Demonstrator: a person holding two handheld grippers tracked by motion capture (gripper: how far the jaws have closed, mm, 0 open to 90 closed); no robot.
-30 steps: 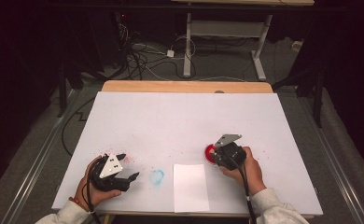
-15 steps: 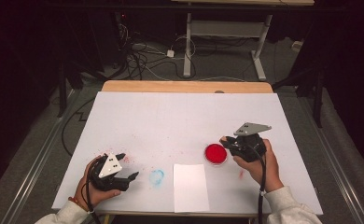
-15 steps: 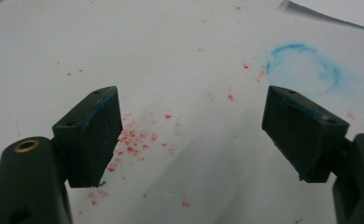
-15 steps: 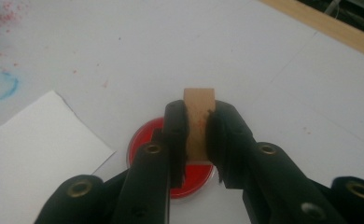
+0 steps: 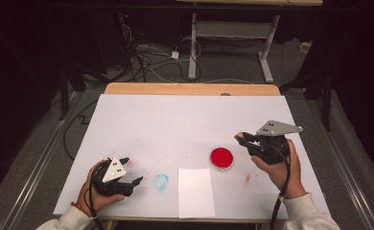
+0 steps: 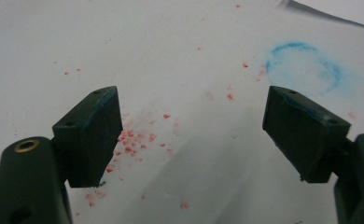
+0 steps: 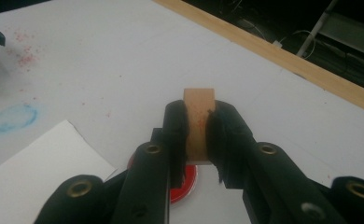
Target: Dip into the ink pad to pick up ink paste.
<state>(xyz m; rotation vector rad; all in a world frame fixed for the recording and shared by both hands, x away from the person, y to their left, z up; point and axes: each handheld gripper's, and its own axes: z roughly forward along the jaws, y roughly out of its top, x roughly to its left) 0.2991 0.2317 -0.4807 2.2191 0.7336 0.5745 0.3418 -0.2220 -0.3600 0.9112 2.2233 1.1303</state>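
R gripper (image 7: 197,135) clamped on tan block (image 7: 198,122) above red dish (image 5: 221,158); L gripper (image 6: 194,135) jaws apart, empty.

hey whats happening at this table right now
A person works two hand-held claws over a white-covered table. The right claw is shut on a small tan wooden block, a stamp by the look of it, held in the air just right of a round red ink dish. The left claw rests open and empty near a blue ring-shaped smudge, beside a blank white paper sheet.
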